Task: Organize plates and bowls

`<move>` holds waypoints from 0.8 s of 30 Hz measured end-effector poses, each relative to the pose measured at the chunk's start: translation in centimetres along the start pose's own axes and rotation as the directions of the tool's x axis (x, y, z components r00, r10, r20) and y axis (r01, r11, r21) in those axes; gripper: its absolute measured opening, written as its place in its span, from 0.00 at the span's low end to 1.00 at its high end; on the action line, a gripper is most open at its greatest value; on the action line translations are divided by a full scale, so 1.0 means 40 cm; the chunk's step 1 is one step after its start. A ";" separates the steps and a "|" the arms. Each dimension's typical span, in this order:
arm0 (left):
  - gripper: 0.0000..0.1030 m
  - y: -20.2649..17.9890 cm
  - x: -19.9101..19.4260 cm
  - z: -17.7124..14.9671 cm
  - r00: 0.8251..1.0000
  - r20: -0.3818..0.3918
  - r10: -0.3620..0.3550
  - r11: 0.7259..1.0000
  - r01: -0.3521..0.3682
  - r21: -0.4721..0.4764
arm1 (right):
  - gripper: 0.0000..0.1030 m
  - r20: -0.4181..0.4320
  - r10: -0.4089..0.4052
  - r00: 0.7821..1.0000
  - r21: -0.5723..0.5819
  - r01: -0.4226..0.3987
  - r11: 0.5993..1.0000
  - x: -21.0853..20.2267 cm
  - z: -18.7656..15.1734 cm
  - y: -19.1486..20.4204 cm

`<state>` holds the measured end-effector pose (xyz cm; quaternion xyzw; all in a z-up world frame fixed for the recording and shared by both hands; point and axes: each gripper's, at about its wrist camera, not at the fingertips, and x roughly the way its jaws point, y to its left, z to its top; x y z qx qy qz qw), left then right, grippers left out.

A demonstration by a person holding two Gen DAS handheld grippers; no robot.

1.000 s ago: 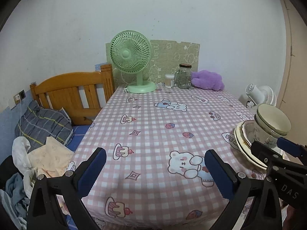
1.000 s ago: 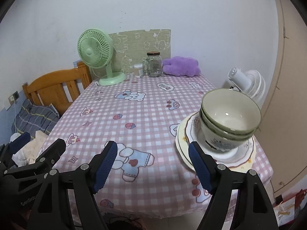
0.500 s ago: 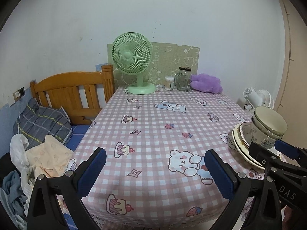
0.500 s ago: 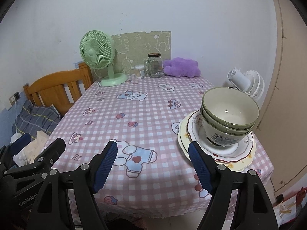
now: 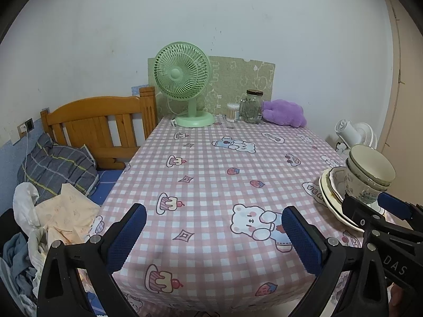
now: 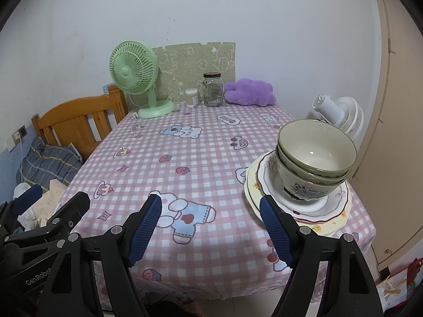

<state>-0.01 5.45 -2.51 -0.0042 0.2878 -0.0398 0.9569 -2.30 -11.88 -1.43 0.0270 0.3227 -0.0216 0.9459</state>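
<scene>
Stacked green-rimmed bowls point(image 6: 316, 155) sit on a stack of white plates point(image 6: 335, 206) at the table's front right corner; the bowls point(image 5: 368, 174) and plates point(image 5: 329, 198) also show in the left wrist view. My right gripper point(image 6: 210, 224) is open and empty above the table's front edge, left of the plates; its black frame also shows in the left wrist view point(image 5: 380, 219). My left gripper point(image 5: 211, 233) is open and empty over the front edge, well left of the stack.
A pink checked tablecloth point(image 5: 211, 163) covers the table. At the back stand a green fan point(image 5: 185, 82), a glass jar point(image 5: 251, 107), a cotton-swab box point(image 5: 232, 112) and a purple plush point(image 5: 285, 112). A wooden bed with clothes point(image 5: 66, 171) lies left; a white fan point(image 6: 341, 113) stands right.
Both grippers have pulled back and risen from the table, so the bowls, plates and table look smaller and farther. The stack has not moved.
</scene>
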 end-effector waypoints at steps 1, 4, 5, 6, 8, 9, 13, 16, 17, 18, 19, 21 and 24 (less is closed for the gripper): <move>1.00 -0.001 0.000 0.000 1.000 -0.001 0.001 1.000 -0.001 0.000 | 0.77 -0.001 -0.001 1.000 0.000 0.001 1.000 0.000 -0.001 0.000; 1.00 0.000 -0.003 -0.002 1.000 0.001 0.002 1.000 -0.002 -0.001 | 0.77 -0.002 -0.002 1.000 -0.002 0.002 1.000 -0.002 -0.003 -0.001; 1.00 0.000 -0.003 -0.002 1.000 0.001 0.002 1.000 -0.002 -0.001 | 0.77 -0.001 -0.003 1.000 -0.002 0.003 1.000 -0.002 -0.003 -0.001; 1.00 0.000 -0.003 -0.003 1.000 0.001 0.002 1.000 -0.002 0.000 | 0.77 -0.002 -0.003 1.000 -0.001 0.003 1.000 -0.001 -0.003 -0.001; 1.00 0.001 -0.003 -0.003 1.000 0.000 0.001 1.000 -0.001 -0.001 | 0.77 -0.002 -0.003 1.000 -0.001 0.003 1.000 -0.001 -0.002 -0.001; 1.00 0.001 -0.003 -0.003 1.000 0.001 0.002 1.000 -0.002 0.000 | 0.77 -0.001 -0.003 1.000 -0.001 0.003 1.000 -0.001 -0.002 -0.001; 1.00 -0.001 -0.006 -0.001 1.000 0.004 0.000 1.000 0.000 0.001 | 0.77 -0.003 -0.003 1.000 0.001 0.003 1.000 -0.002 -0.002 -0.002; 1.00 -0.002 -0.008 0.001 1.000 0.005 0.002 1.000 -0.002 -0.001 | 0.77 -0.004 -0.002 1.000 0.002 0.002 1.000 -0.004 -0.003 -0.006; 1.00 -0.003 -0.008 0.001 1.000 0.003 -0.001 1.000 0.001 0.000 | 0.77 -0.005 -0.003 1.000 0.003 0.003 1.000 -0.005 -0.005 -0.008; 1.00 -0.004 -0.010 0.001 1.000 0.003 -0.004 1.000 0.004 0.000 | 0.77 -0.005 -0.005 1.000 0.004 0.005 1.000 -0.006 -0.005 -0.011; 1.00 -0.007 -0.010 0.002 1.000 0.003 -0.007 1.000 0.007 0.002 | 0.77 -0.003 -0.008 1.000 0.005 0.008 1.000 -0.008 -0.006 -0.014; 1.00 -0.014 -0.014 0.004 1.000 0.003 -0.009 1.000 0.009 0.004 | 0.77 0.001 -0.014 1.000 0.006 0.014 1.000 -0.012 -0.005 -0.019; 1.00 -0.021 -0.013 0.007 1.000 0.005 -0.009 1.000 0.009 0.006 | 0.77 0.000 -0.019 1.000 0.009 0.019 1.000 -0.013 -0.007 -0.026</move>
